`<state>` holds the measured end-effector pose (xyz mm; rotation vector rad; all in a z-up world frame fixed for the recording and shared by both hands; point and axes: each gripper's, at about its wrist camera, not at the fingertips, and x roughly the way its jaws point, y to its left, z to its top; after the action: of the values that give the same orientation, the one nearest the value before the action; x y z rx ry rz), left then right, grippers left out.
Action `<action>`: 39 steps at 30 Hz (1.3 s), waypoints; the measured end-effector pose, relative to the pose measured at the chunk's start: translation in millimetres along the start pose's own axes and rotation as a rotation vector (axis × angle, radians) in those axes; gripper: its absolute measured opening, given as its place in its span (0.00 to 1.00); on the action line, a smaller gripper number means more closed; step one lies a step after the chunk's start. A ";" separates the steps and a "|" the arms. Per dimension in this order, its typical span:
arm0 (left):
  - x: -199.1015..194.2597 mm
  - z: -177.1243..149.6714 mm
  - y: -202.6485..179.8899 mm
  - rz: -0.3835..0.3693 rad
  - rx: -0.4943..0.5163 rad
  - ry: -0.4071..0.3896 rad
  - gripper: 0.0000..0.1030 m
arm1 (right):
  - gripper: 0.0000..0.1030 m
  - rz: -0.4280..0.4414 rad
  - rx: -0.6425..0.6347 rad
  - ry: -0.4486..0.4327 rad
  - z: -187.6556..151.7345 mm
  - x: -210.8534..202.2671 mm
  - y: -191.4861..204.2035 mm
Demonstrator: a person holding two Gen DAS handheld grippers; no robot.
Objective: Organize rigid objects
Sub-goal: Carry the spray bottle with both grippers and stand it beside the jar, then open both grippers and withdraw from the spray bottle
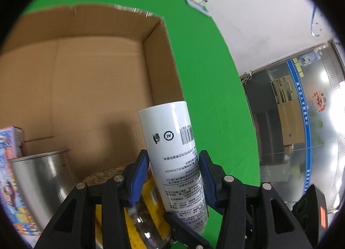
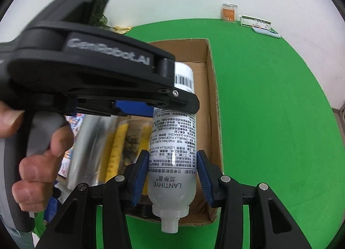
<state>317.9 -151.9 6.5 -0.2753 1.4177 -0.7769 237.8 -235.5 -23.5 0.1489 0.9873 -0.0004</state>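
**One white can, two grips, over the open box**

The left gripper (image 1: 173, 167) has its blue fingers (image 1: 139, 179) pinching the white spray can (image 1: 172, 152) across the printed middle of its body, at the lower centre of the left wrist view. In the right wrist view the right gripper (image 2: 172, 173) brackets the same can (image 2: 172, 162) near its shoulder. The left pad looks to be on the wall, but a thin gap shows at the right pad, so I cannot tell whether that side presses. The can hangs nozzle toward the bottom of that frame, over the cardboard box (image 2: 212, 106).

It is probably a stiff metal cylinder with a smooth, glossy wall, likely light to moderate in weight and prone to slipping or rolling. The straight mid-body is the best hold; the tapering shoulder and plastic nozzle are poor ones.

Count: one spray can, one box. Inside the box there is one steel cup (image 1: 41, 175), one clear jar with a yellow label (image 1: 148, 203) and one colourful carton (image 1: 8, 162). Far off on the green bench (image 2: 269, 98) sit one small orange-labelled jar (image 2: 229, 13) and one flat white packet (image 2: 254, 21), with a pale item just beside the packet.
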 end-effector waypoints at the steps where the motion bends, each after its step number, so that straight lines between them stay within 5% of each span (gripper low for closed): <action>1: 2.7 0.7 0.4 0.000 0.002 0.005 0.45 | 0.42 -0.005 0.000 0.000 0.1 2.4 -0.2; 5: 9.0 4.3 -5.7 0.021 0.029 0.031 0.47 | 0.44 -0.018 0.020 0.001 3.2 9.0 -1.3; 10: -16.2 -0.1 -3.4 0.005 0.029 -0.025 0.46 | 0.77 -0.051 0.029 0.003 5.8 -0.3 3.3; 13: -74.5 -22.4 -2.4 0.030 0.087 -0.172 0.46 | 0.94 -0.039 0.068 -0.048 0.7 -34.6 4.6; 16: -141.2 -57.7 9.2 0.085 0.116 -0.334 0.47 | 0.96 -0.056 0.123 -0.124 -6.3 -84.7 6.2; 19: -198.6 -98.2 28.9 0.204 0.111 -0.476 0.48 | 0.96 0.035 0.217 -0.169 -14.8 -132.0 13.5; 22: -235.2 -136.5 59.1 0.333 0.057 -0.583 0.60 | 0.97 0.076 0.232 -0.189 -24.6 -167.8 29.8; 24: -245.6 -152.9 78.5 0.389 0.014 -0.604 0.60 | 0.97 0.090 0.225 -0.188 -40.5 -192.2 42.1; 29: -244.3 -176.2 110.1 0.383 -0.083 -0.553 0.60 | 0.97 0.162 0.233 -0.151 -53.2 -213.2 53.6; 36: -239.2 -200.4 107.8 0.359 -0.055 -0.520 0.60 | 0.97 0.146 0.122 -0.187 -58.4 -241.9 76.2; 39: -244.1 -209.2 106.6 0.341 -0.056 -0.513 0.60 | 0.97 0.202 0.084 -0.133 -62.8 -236.2 88.7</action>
<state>163.1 135.6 96.0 -0.2457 0.9640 -0.3496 61.3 -155.7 149.9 0.3212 0.8364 0.1324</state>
